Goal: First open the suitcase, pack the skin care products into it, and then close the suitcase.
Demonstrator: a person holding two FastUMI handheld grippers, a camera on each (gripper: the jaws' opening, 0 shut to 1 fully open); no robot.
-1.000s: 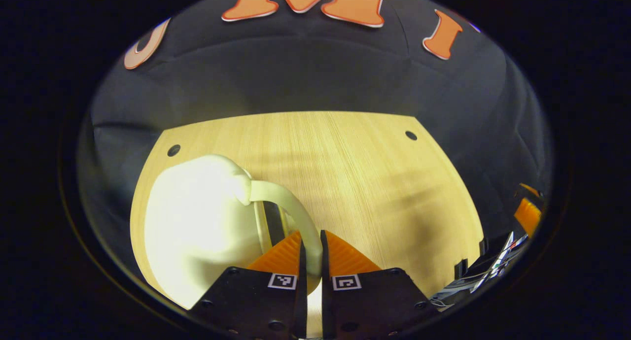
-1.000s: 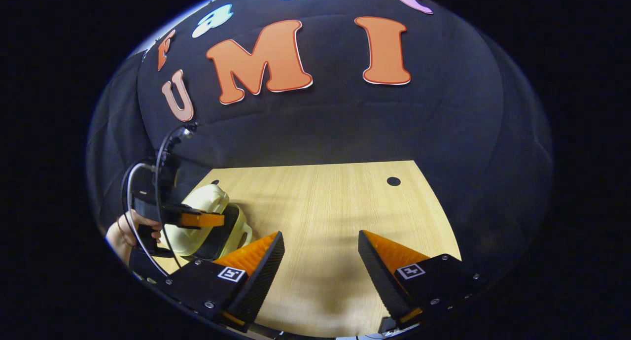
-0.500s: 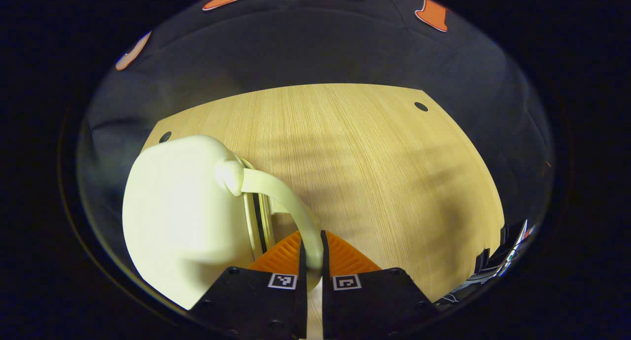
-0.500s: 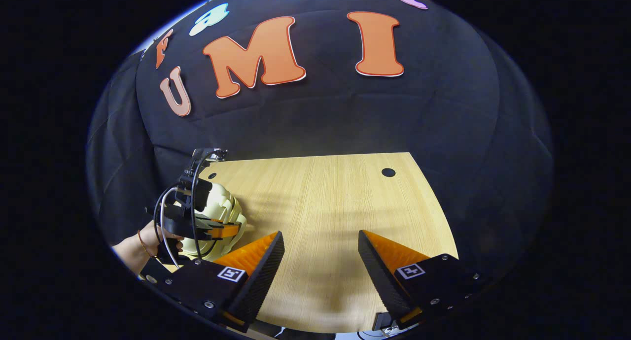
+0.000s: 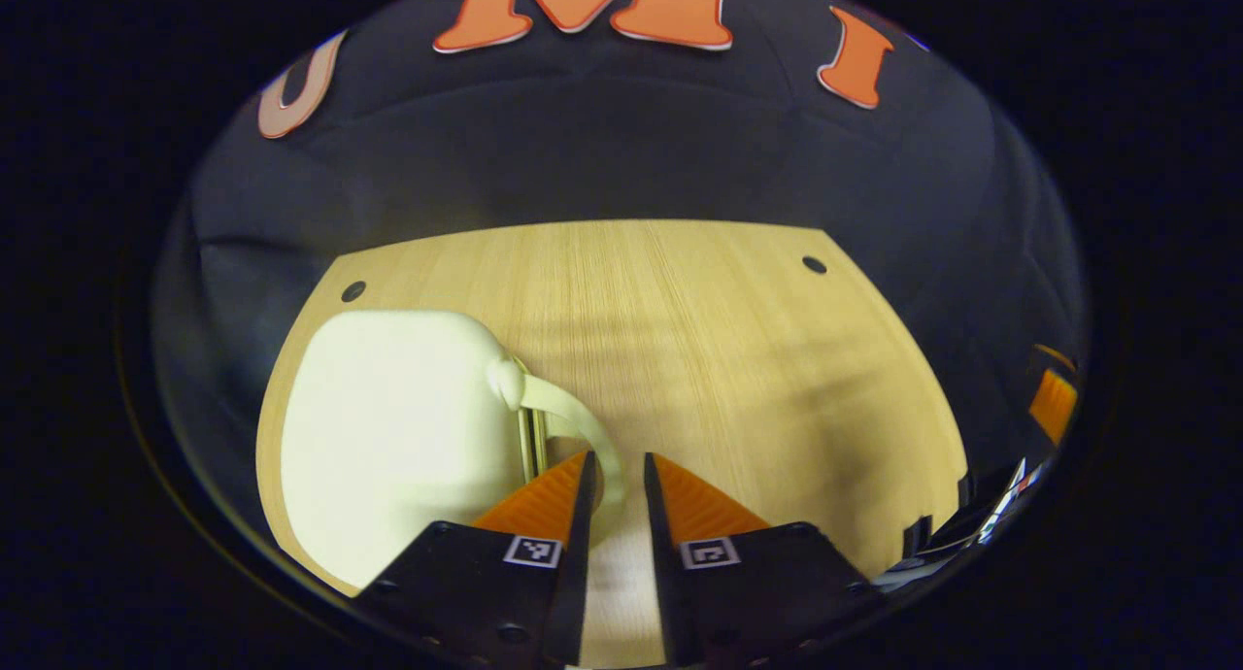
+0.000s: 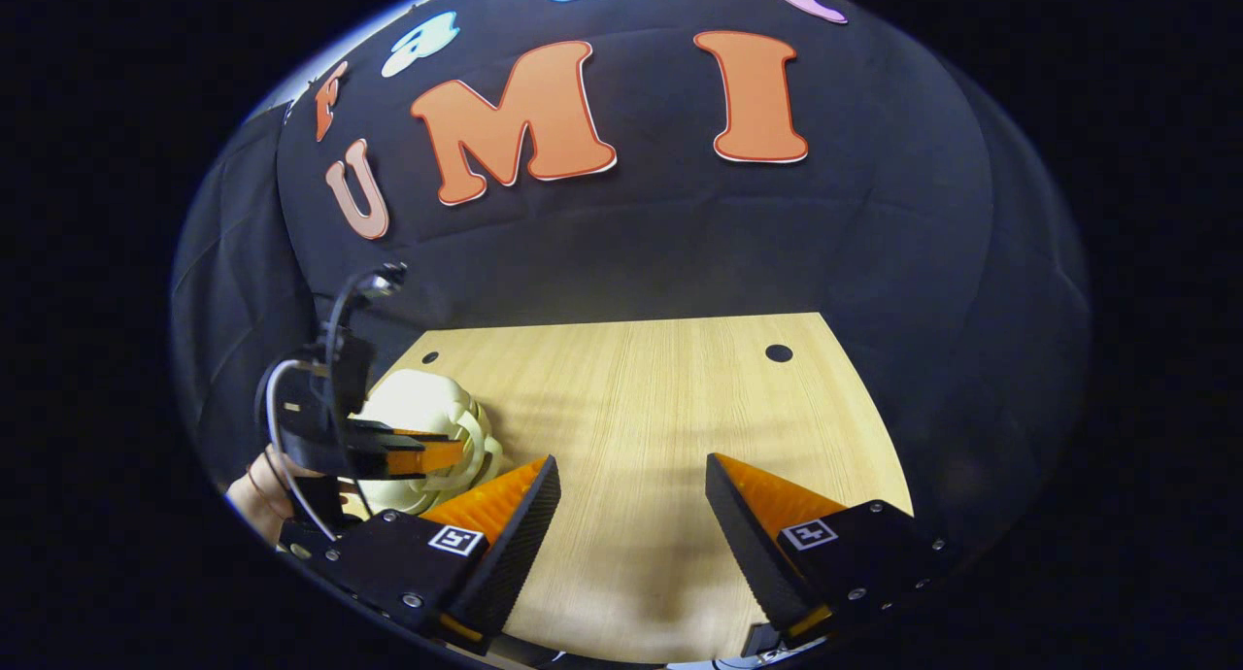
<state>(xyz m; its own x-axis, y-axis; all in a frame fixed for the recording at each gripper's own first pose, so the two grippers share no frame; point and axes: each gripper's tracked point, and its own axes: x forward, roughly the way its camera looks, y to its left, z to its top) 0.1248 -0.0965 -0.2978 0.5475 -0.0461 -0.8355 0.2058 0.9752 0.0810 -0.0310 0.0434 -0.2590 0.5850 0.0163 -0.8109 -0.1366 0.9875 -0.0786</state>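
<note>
Suitcase (image 5: 388, 437) sits shut at the surface's (image 5: 738, 359) near left, its handle (image 5: 568, 422) between my left hand-held gripper's (image 5: 614, 476) narrowly parted fingers, right hand-held gripper (image 6: 631, 500) wide, so I'd steady it before opening.

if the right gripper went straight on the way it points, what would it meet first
Likely the bare table: nothing lies between the open right gripper and the far edge. Past that, the black cloth wall. The suitcase sits off to its left, out of that line.
</note>
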